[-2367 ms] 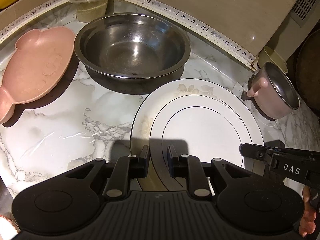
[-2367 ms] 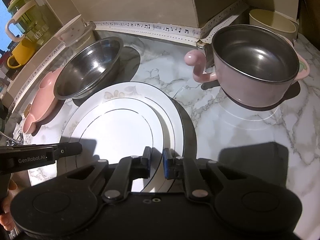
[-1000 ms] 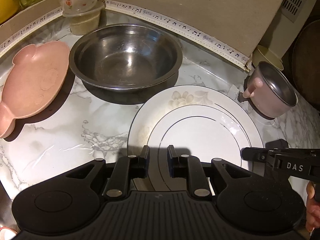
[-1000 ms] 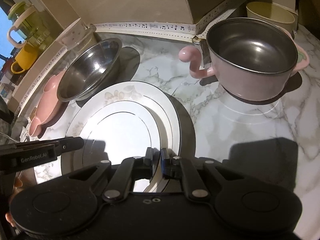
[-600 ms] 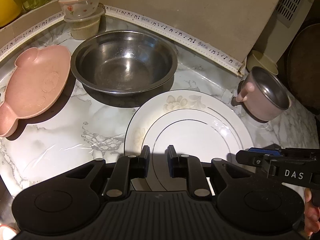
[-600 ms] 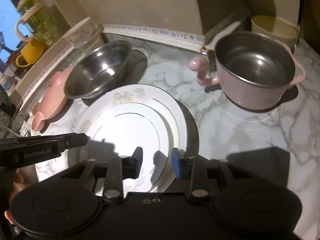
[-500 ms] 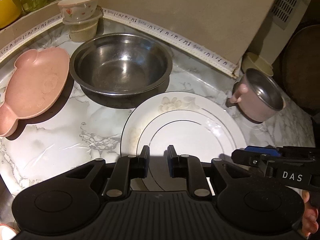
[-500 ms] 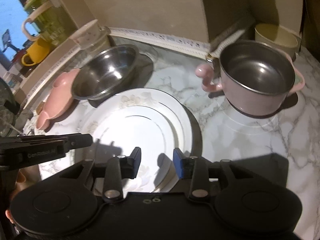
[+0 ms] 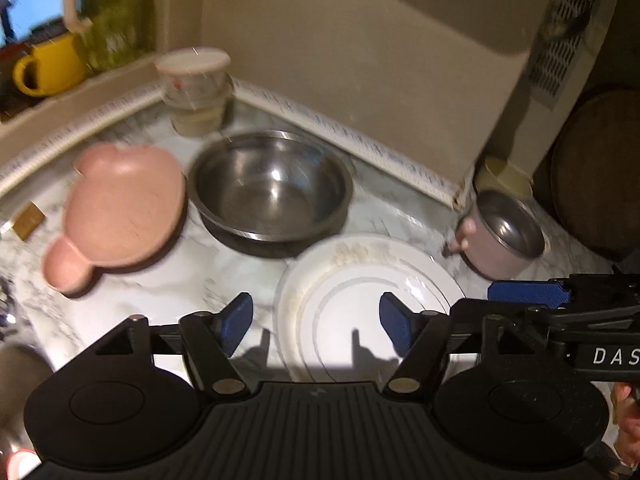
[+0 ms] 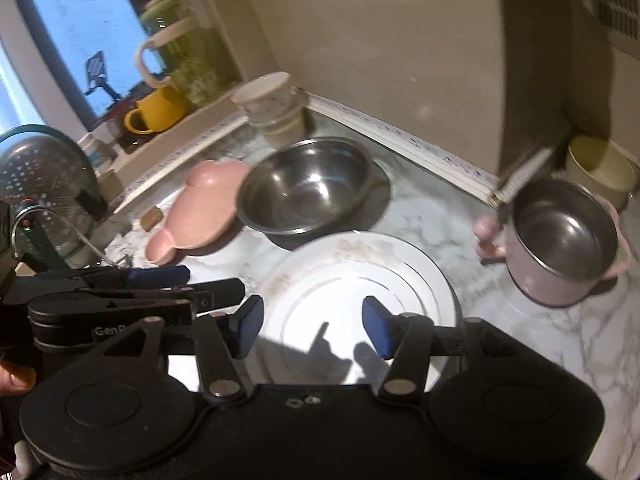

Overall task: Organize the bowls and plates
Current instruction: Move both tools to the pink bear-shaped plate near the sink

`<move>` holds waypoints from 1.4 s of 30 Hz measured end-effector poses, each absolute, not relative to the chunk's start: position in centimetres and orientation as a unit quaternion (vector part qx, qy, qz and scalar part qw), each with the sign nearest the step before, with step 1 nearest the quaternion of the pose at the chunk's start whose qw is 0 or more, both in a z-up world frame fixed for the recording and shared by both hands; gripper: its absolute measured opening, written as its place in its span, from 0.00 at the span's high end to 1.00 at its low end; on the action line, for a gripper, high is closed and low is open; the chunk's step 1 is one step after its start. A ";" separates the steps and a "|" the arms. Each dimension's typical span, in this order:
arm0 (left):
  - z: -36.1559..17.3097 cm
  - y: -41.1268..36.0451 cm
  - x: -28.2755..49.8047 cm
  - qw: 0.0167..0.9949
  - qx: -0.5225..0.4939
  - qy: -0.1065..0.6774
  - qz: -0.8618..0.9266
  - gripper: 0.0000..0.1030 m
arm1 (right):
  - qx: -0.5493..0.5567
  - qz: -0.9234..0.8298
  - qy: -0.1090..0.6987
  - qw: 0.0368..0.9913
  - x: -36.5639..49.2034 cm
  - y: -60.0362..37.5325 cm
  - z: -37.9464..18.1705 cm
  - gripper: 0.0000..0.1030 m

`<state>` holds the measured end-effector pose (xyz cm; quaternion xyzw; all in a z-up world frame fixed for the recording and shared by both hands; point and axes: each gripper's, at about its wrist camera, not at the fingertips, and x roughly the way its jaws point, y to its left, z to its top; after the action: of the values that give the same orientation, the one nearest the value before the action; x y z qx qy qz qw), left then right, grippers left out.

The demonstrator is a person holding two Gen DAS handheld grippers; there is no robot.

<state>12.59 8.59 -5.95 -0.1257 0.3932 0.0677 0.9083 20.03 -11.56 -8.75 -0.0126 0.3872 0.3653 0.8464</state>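
Observation:
A stack of white plates lies flat on the marble counter, a smaller plate on a larger flowered one. My left gripper hovers above its near edge, jaws opening, nothing between them. My right gripper hangs over the same stack, jaws opening too and empty. Each gripper shows in the other's view, the right gripper at the right edge and the left gripper at the left. Behind the plates stands a steel bowl, with a pink bear-shaped dish to its left.
A pink-handled steel pot stands right of the plates, a cream cup behind it. Stacked small bowls sit in the back corner. On the ledge are a yellow mug and a green jug. A colander is at far left.
Both grippers let go of the plate stack, opened wide and rose away from it. The plates now lie lower and smaller in both views.

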 end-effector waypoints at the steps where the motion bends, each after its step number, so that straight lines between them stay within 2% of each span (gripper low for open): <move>1: -5.6 8.8 12.4 0.910 -0.123 0.390 0.071 0.33 | -0.016 0.369 0.385 0.846 20.0 -11.2 -8.4 0.42; 5: -4.4 10.1 11.4 0.913 -0.128 0.376 0.088 0.32 | -0.026 0.384 0.370 0.846 19.8 -9.8 -7.0 0.32; 8: -3.7 11.3 10.5 0.915 -0.132 0.367 0.105 0.25 | -0.032 0.398 0.364 0.842 19.8 -8.4 -6.0 0.23; 14: -2.2 13.8 9.3 0.922 -0.134 0.335 0.144 0.25 | -0.054 0.423 0.347 0.836 19.9 -5.3 -4.6 0.08; 16: -1.7 14.9 9.2 0.923 -0.132 0.324 0.163 0.22 | -0.055 0.430 0.339 0.835 20.2 -4.2 -4.2 0.01; 22: -1.4 18.5 9.7 0.917 -0.129 0.315 0.206 0.16 | -0.069 0.440 0.334 0.831 22.0 0.0 -3.4 0.00; 29: -2.2 23.4 11.5 0.901 -0.134 0.328 0.250 0.16 | -0.087 0.430 0.337 0.833 25.6 5.5 -4.0 0.00; 38: -6.5 28.3 13.8 0.867 -0.179 0.369 0.282 0.16 | -0.108 0.421 0.376 0.818 30.3 12.9 -6.5 0.01; 42: -8.4 29.5 14.8 0.860 -0.188 0.379 0.286 0.16 | -0.121 0.422 0.388 0.811 32.4 15.3 -8.2 0.05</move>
<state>14.84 29.50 -8.40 -0.1881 0.3791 0.2864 0.8596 32.41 15.26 -8.15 -0.1205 0.3882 0.4217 0.8105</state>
